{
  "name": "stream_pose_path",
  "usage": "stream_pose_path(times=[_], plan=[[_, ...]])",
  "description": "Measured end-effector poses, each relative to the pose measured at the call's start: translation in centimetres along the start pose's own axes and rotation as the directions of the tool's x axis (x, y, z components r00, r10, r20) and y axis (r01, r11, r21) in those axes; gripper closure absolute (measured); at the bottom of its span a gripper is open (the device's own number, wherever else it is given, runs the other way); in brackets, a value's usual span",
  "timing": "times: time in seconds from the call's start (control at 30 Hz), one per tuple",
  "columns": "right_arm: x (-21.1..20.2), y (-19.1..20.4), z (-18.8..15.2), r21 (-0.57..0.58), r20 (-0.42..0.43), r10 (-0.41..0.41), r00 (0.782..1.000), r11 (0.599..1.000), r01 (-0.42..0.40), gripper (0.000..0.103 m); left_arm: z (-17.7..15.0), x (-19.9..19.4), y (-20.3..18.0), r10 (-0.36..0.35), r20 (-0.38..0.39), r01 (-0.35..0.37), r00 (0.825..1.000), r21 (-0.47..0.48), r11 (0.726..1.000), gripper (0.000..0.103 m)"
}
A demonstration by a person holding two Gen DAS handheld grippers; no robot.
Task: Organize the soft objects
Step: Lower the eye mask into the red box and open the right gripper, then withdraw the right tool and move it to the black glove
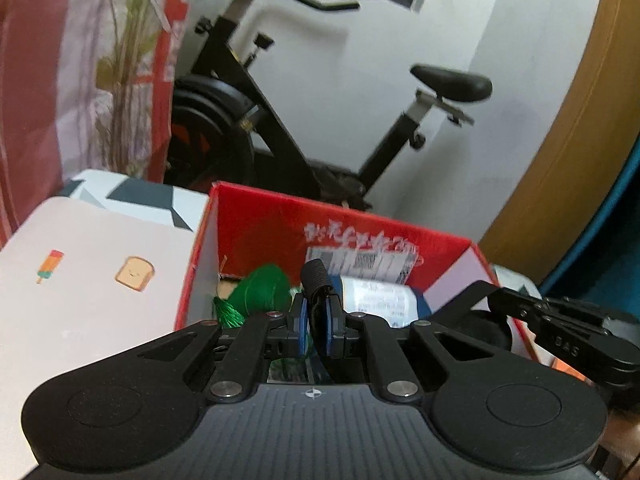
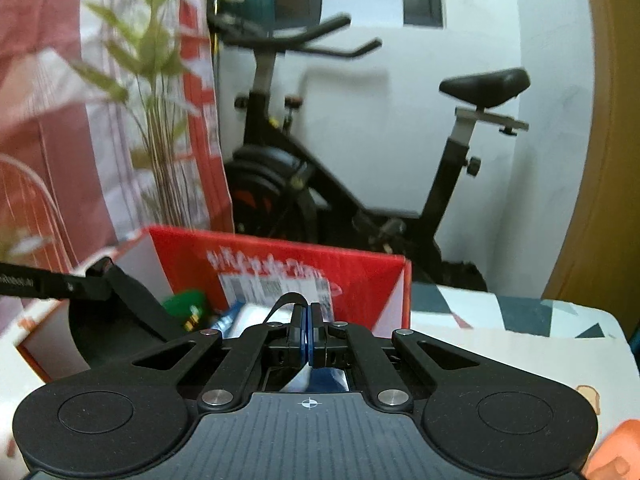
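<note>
Left wrist view: red box (image 1: 280,220), frame centre, white script on its inner wall, blurred, unreadable; shipping label likewise. Left gripper (image 1: 317,312) clamped on a black ribbed band (image 1: 316,280), angled down over the box.

Right wrist view: right gripper (image 2: 307,316) closed on a thin black strap (image 2: 285,299), lower centre, before the box.

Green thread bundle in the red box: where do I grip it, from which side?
Take the rounded top of the green bundle, not the loose fringe at its lower end. Come straight down through the open top: walls of the red box close it in on the left and behind, and the white packet lies to its right.
</note>
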State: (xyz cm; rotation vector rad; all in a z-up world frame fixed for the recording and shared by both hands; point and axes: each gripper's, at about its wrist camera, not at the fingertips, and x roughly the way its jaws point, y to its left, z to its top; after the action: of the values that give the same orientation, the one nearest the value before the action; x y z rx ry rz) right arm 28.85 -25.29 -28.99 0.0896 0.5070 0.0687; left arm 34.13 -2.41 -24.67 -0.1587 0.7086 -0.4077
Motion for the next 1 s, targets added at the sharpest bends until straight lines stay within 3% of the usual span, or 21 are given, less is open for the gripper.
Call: stream_pose_path(times=[0.07, 0.13, 0.2, 0.27, 0.43, 0.5, 0.63, 0.7, 0.73, 1.0], plan=[[1.0, 0.2, -0.3, -0.037, -0.036, -0.024, 0.999, 0.999, 0.023, 0.101, 0.0, 0.4, 0.2, -0.002, -0.012, 0.002, 1.0, 0.02, 1.0, 0.09], [1.6, 0.2, -0.6, -0.063, -0.066, -0.034, 0.997, 0.998, 0.03, 0.099, 0.1, 0.6, 0.6, 0.007, -0.014, -0.006, 1.0, 0.035, 0.999, 0.075], [1.9, 0.0, -0.8, -0.06, -0.086, -0.042, 0.995, 0.998, 0.037, 0.094, 0.1, 0.3, 0.7, 0.008, 0.001, -0.008, 1.0, 0.039, 0.999, 0.042], [2.2, -0.2, -0.8, -0.06, -0.092, -0.048, 0.995, 0.997, 0.043, 0.087, 0.3, 0.1, 0.5, 0.031, 0.016, -0.031, 0.999, 0.051, 0.998, 0.029], [1.5, -0.2, -0.9, -0.06, -0.094, -0.033, 0.995, 0.998, 0.028, 0.075, 0.2, -1.4, -0.3, 0.016, 0.025, -0.019, 1.0, 0.102, 0.995, 0.025], [0.8, -0.2, -1.0, -0.039, -0.088, -0.013, 0.996, 0.999, 0.01, 0.056, -0.1, -2.1, -0.8, 0.014, 0.033, -0.018, 0.999, 0.131, 0.991, 0.017], [-1.0, 0.3, -1.5, -0.022, -0.059, -0.01, 0.998, 1.0, 0.009, 0.03, -1.0, -3.9, -1.9, 0.034, 0.051, -0.044, 0.998, 0.206, 0.978, 0.002], [-1.9, 0.8, -1.8, -0.026, -0.042, -0.019, 0.999, 0.999, 0.018, 0.004, -1.6, -4.9, -2.2, 0.054, 0.069, -0.068, 0.996, 0.229, 0.971, 0.0], [-2.5, 0.9, -2.0, -0.02, -0.032, -0.017, 0.999, 1.0, 0.017, 0.0, -1.8, -5.4, -2.2, 0.062, 0.077, -0.079, 0.995, 0.233, 0.969, 0.0], [-6.7, 1.9, -3.7, 0.029, 0.067, -0.003, 0.998, 1.0, 0.001, 0.0, -4.4, -9.1, -1.7, 0.108, 0.123, -0.133, 0.987, 0.222, 0.966, 0.0]])
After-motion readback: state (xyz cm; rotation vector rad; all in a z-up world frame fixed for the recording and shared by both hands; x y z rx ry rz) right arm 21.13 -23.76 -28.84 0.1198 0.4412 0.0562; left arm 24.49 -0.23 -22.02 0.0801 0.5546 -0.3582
